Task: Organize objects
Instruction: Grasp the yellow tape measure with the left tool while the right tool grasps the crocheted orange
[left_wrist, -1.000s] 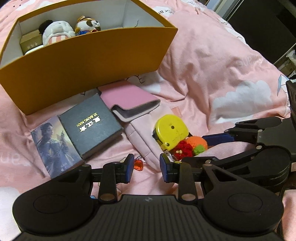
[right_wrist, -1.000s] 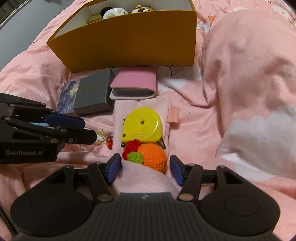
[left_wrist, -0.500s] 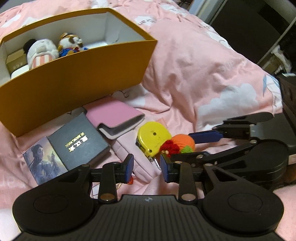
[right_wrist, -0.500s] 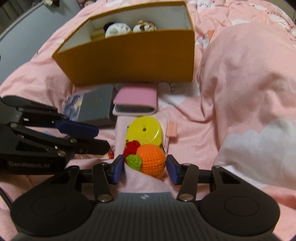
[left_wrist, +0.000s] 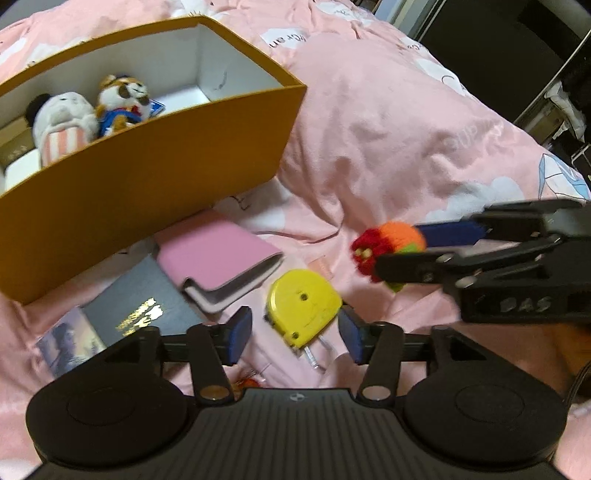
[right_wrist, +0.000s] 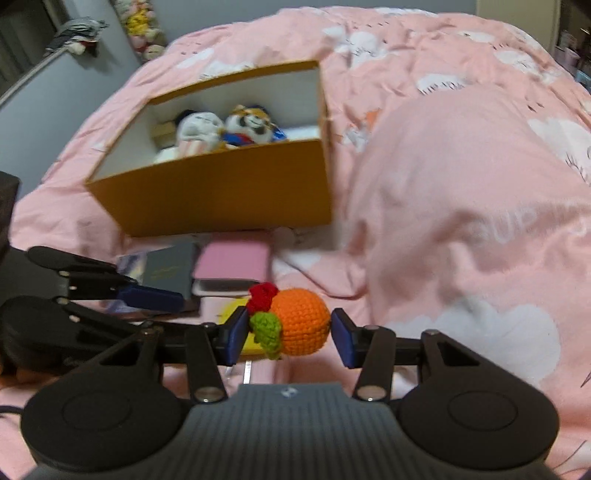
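Right gripper (right_wrist: 286, 334) clamps the crochet orange (right_wrist: 301, 321), lifted off the bedding; soft yarn could slip before the orange box (right_wrist: 221, 192). Left gripper (left_wrist: 291, 334), jaws just widened, empty, straddles the yellow tape measure (left_wrist: 301, 306); closing off-centre could skid it.

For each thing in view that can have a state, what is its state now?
Orange cardboard box: open, two plush toys inside.
Orange crocheted ball: held, lifted.
Yellow tape measure: lying flat on bedding.
Pink wallet: closed.
Left gripper: open, jaws just opening.
Right gripper: shut on ball.
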